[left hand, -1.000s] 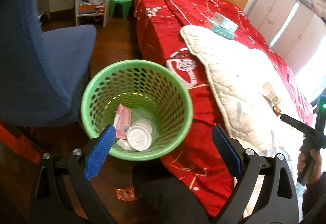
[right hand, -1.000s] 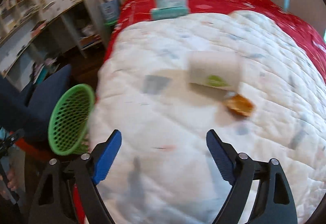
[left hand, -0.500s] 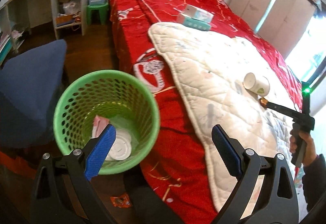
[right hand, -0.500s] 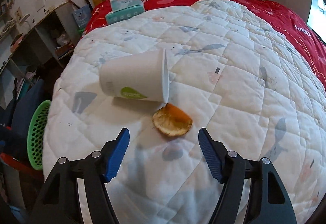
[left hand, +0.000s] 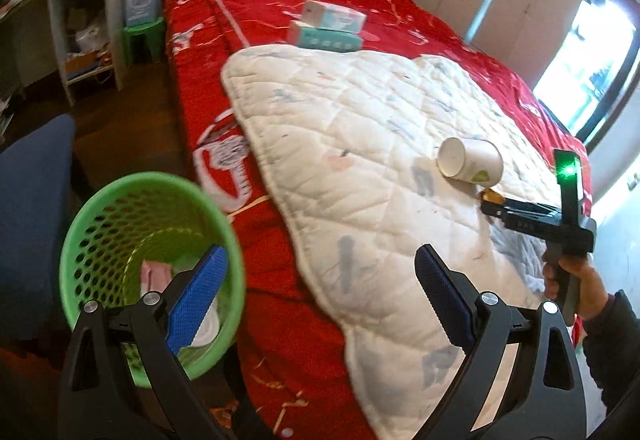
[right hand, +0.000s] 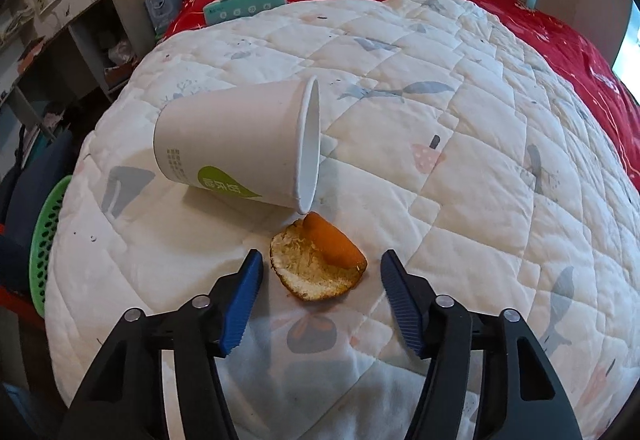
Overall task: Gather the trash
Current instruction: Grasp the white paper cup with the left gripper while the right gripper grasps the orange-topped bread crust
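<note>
Right gripper [right hand: 322, 272] is closing in on the orange peel [right hand: 318, 264], blue pads either side of it but not touching it yet. That peel sits pith-side up on the white quilt [right hand: 460, 160], right at the rim of a paper cup [right hand: 240, 144] that's tipped on its side, long axis running across the frame, mouth facing right. My left gripper [left hand: 320, 288] hangs wide open with nothing in it. Its camera catches what the right one barely does: the whole green basket [left hand: 92, 224] down on the floor by the bed, some trash inside, plus my right hand [left hand: 576, 280] on the handle. From there the cup's mouth faces left.
</note>
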A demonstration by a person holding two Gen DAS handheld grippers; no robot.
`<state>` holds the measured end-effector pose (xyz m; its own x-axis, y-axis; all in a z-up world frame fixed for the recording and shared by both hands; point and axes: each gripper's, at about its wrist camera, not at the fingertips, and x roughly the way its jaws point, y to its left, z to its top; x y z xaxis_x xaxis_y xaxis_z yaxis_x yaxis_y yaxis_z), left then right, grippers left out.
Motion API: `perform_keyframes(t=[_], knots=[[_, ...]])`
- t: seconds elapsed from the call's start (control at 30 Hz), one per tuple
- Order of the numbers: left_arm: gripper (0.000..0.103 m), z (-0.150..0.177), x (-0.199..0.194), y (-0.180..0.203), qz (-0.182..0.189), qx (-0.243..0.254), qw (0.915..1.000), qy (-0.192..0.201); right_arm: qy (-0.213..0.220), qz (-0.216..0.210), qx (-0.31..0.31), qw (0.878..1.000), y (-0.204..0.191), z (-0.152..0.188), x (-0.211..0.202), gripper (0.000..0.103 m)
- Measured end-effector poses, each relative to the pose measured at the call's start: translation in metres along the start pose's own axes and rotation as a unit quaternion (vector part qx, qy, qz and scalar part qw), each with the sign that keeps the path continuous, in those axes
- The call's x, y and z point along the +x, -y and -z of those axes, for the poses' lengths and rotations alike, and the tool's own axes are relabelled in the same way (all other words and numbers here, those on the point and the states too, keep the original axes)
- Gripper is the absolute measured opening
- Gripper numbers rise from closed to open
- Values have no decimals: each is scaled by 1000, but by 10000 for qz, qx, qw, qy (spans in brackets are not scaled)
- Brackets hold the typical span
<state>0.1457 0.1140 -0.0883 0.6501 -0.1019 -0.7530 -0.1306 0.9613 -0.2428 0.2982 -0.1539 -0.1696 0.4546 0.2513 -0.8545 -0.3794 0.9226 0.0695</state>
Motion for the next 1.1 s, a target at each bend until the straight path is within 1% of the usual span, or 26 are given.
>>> perform_keyframes(t=[0.1, 0.17, 0.2, 0.27, 0.33, 0.43, 0.6, 0.7, 0.83, 0.93, 1.03, 1.07, 1.1], knots=[[93, -9, 10, 14, 159, 151, 9998, -27, 1, 20, -10, 10000, 1, -1, 1, 54], [93, -16, 18, 24, 246, 249, 9994, -50, 0, 14, 23, 10000, 3, -2, 1, 49], [92, -20, 23, 30, 330, 303, 9990, -54, -2, 19, 22, 10000, 4, -3, 1, 44], [92, -27, 30, 41, 436, 402, 9982, -51, -20, 11, 11, 10000, 5, -3, 0, 43], [92, -33, 38, 52, 539, 528, 9971, -66, 10, 13, -6, 10000, 6, -3, -4, 40], [92, -41, 51, 74, 653, 841, 9943, -82, 34, -34, 63, 10000, 9, 0, -11, 38], [92, -51, 76, 104, 918, 1275, 9875, -151, 62, -92, 129, 9999, 19, 9, -26, 37], [92, -57, 90, 118, 988, 1505, 9835, -192, 47, -135, 242, 9996, 26, 16, -34, 37], [93, -65, 108, 135, 1289, 1751, 9756, -301, 61, -170, 305, 9994, 31, 23, -44, 37], [94, -71, 120, 146, 1362, 1952, 9706, -349, 95, -212, 370, 9990, 35, 27, -52, 37], [94, -76, 133, 157, 1408, 2206, 9645, -365, 128, -272, 430, 9986, 38, 32, -60, 37], [94, -79, 139, 161, 1457, 2325, 9608, -406, 139, -279, 441, 9985, 39, 33, -62, 37], [94, -80, 142, 163, 1441, 2388, 9594, -417, 148, -290, 463, 9984, 40, 35, -64, 37]])
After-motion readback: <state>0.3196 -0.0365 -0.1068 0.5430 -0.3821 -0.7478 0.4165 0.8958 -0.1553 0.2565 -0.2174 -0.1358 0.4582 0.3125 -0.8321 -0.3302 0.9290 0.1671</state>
